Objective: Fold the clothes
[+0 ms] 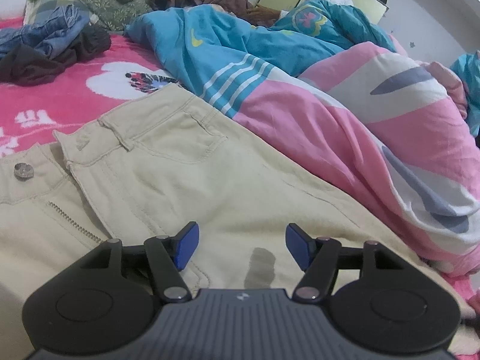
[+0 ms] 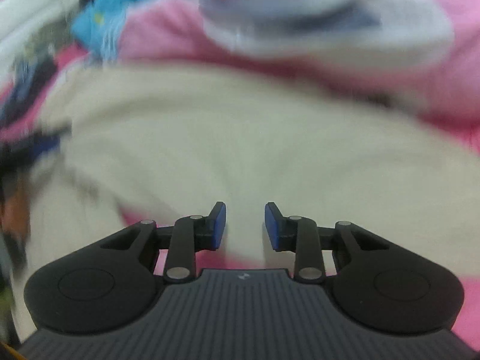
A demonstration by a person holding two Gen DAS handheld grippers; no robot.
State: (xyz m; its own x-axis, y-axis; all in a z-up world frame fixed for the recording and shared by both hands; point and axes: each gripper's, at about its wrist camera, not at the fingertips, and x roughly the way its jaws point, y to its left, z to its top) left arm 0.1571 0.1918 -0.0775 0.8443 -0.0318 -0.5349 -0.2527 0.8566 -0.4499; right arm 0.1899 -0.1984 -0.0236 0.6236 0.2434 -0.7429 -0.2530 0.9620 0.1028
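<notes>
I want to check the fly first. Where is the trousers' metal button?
In the left wrist view, the metal button sits at the far left on the beige trousers, just above the open zip.

left gripper [image 1: 241, 247]: fingers wide apart | right gripper [image 2: 245, 226]: fingers parted, narrower gap

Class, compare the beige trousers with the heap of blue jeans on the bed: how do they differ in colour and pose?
The beige trousers are pale and lie spread out with the fly open; the blue jeans are denim blue and crumpled in a heap. The trousers lie close under the left gripper; the jeans lie farther back. Both rest unfolded on the pink blanket.
</notes>
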